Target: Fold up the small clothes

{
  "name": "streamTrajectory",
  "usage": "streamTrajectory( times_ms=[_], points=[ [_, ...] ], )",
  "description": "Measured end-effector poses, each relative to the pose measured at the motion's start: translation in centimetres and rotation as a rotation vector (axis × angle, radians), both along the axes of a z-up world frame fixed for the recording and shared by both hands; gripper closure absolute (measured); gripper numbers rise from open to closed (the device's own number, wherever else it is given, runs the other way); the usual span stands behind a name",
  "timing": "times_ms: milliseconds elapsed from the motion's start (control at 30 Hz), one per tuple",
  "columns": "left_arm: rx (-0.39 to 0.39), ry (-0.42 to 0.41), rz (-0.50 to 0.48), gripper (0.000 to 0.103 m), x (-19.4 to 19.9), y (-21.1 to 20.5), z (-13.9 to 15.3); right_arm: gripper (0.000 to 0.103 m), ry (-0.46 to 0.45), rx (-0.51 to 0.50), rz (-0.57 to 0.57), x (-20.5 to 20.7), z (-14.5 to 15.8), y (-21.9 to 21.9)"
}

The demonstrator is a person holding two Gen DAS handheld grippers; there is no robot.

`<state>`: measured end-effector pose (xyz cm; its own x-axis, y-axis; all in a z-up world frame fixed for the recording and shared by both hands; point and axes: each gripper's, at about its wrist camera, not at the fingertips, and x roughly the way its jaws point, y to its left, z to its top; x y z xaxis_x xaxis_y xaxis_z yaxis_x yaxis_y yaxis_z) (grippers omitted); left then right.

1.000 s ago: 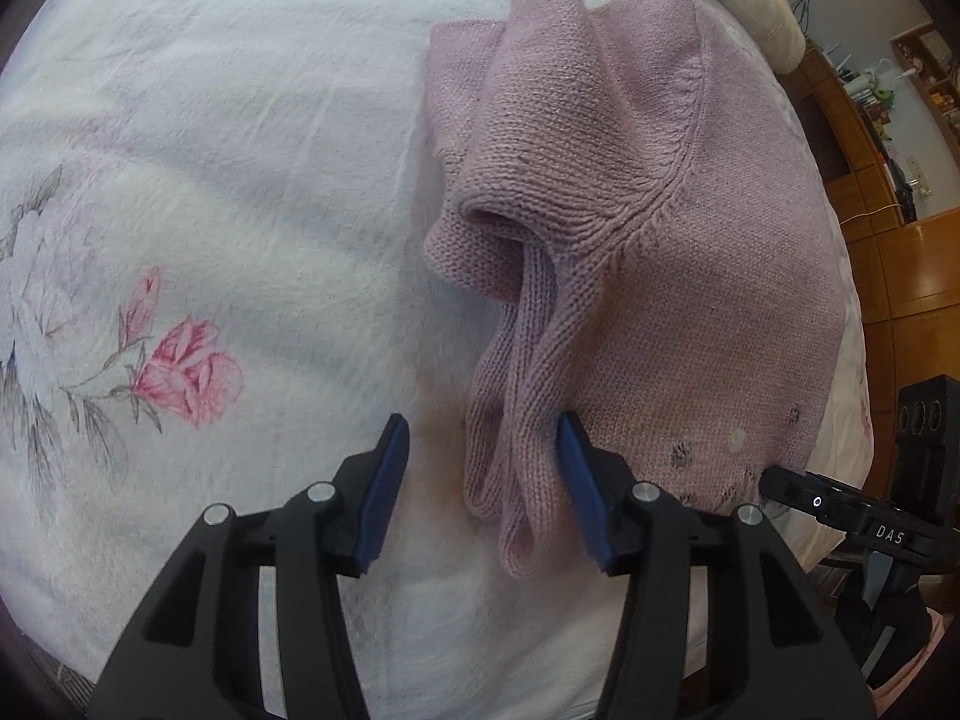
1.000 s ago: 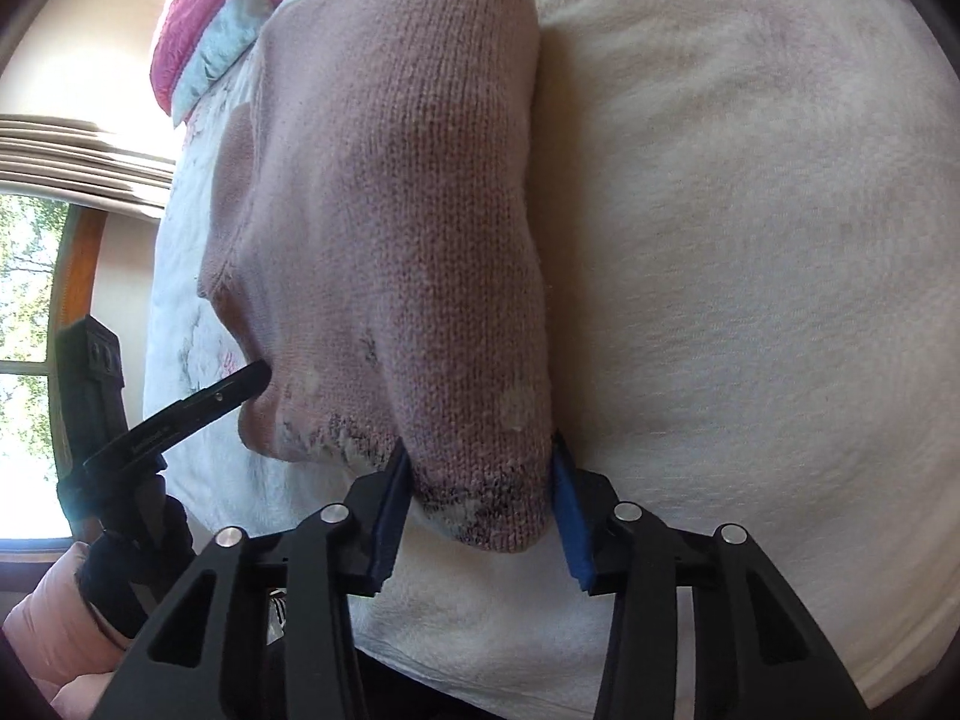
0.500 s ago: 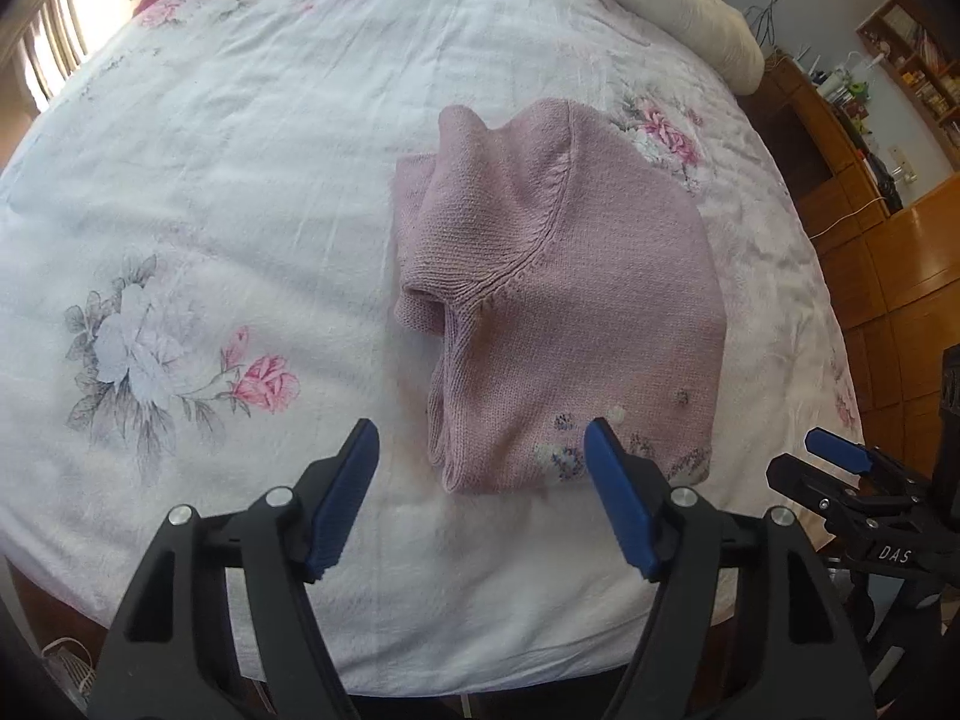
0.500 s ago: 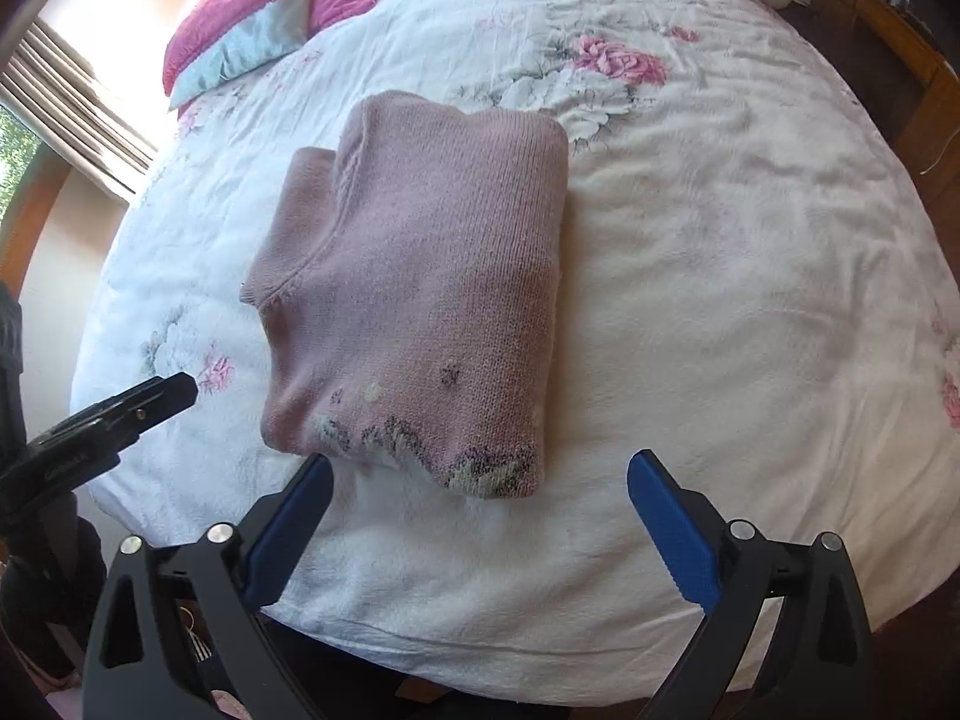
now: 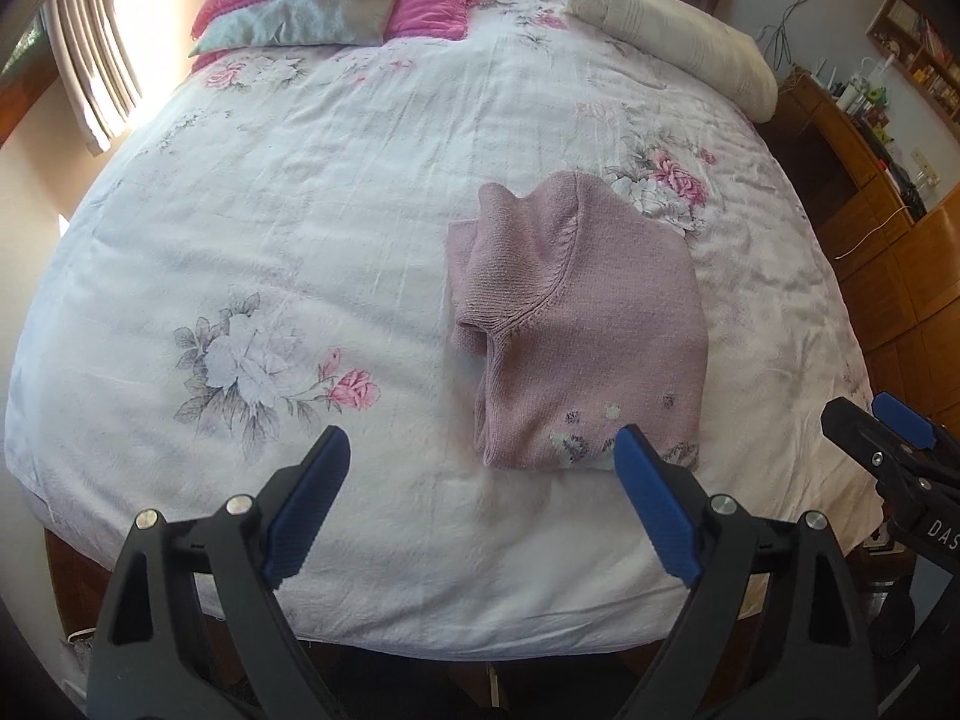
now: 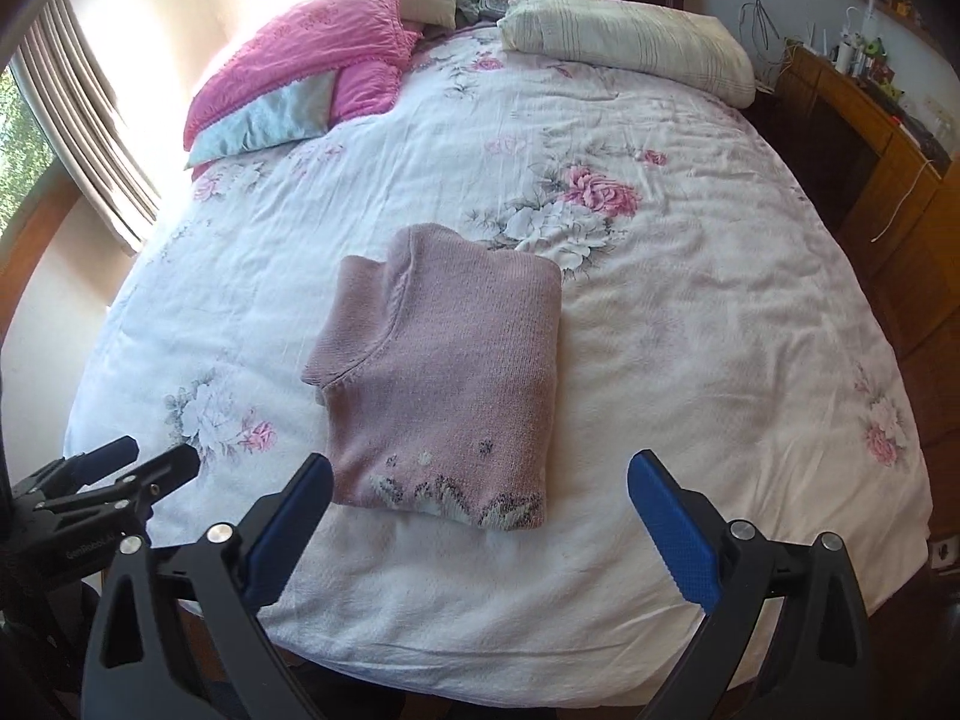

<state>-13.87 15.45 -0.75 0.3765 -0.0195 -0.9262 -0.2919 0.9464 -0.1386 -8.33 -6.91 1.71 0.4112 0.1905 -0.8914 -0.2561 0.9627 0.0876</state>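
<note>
Hovering wide open above the near edge of the bed, left gripper (image 5: 480, 510) and right gripper (image 6: 480, 531), each with blue pads spread far apart and nothing between them. Lying flat on the white floral-print bedspread (image 6: 690, 360), a dusty-pink knitted sweater (image 6: 444, 372), folded into a compact rectangle, patterned hem toward the near edge, neck and a tucked sleeve bulging at its left side. Resting well clear of both grippers, touched by neither. Sitting slightly right of centre in the left wrist view (image 5: 576, 324), slightly left in the right wrist view, so roughly between the two tools. Positioned near the front edge, probably for easy reach from the standing side. Judging by the tidy outline, fold likely complete or nearly so; only the loose sleeve bump on the left perhaps wanting a smoothing press. Staying spread and raised like this, most likely to avoid snagging the knit. Piled at the far head of the bed, a bright pink pillow (image 6: 312, 54) and a cream striped pillow (image 6: 630, 42), well apart from the sweater and no obstacle.
</note>
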Motion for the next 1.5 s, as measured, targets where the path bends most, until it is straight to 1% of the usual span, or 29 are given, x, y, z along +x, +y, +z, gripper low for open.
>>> streamTrajectory(
  times_ms=[133, 233, 300, 400, 533, 733, 867, 1000, 1233, 1500],
  points=[
    [0.021, -0.008, 0.005, 0.014, -0.3, -0.1, 1.0, 0.004, -0.03, -0.017, -0.006, 0.0, 1.2, 0.2],
    [0.024, -0.017, 0.005, 0.014, -0.2, -0.1, 1.8, 0.004, -0.056, -0.066, -0.021, 0.0, 1.9, 0.6],
    [0.039, -0.022, 0.003, 0.013, 0.0, -0.4, 2.2, 0.004, -0.062, -0.064, -0.021, 0.0, 2.3, 0.7],
    [0.049, -0.026, -0.001, 0.013, 0.2, -0.7, 2.5, 0.004, -0.045, -0.043, -0.028, 0.3, 2.5, 0.6],
    [0.053, -0.02, 0.0, 0.013, 0.5, -0.9, 2.6, 0.004, -0.029, -0.041, -0.049, 0.5, 2.1, 0.2],
    [0.081, -0.009, -0.016, 0.013, 0.9, -1.4, 2.4, 0.004, -0.015, -0.052, -0.06, 0.7, 1.7, -0.2],
    [0.105, -0.003, -0.031, 0.013, 1.1, -2.0, 2.3, 0.004, -0.015, -0.084, -0.062, 0.5, 1.5, -0.1],
    [0.141, 0.008, -0.041, 0.013, 1.3, -2.4, 2.1, 0.004, -0.017, -0.138, -0.069, 0.7, 1.2, -0.1],
    [0.157, 0.045, -0.042, 0.013, 1.6, -2.7, 1.1, 0.004, -0.001, -0.14, -0.056, 0.9, 0.4, -0.1],
    [0.16, 0.06, -0.043, 0.013, 1.7, -2.8, 0.5, 0.004, 0.011, -0.138, -0.04, 1.0, 0.0, 0.2]
  ],
)
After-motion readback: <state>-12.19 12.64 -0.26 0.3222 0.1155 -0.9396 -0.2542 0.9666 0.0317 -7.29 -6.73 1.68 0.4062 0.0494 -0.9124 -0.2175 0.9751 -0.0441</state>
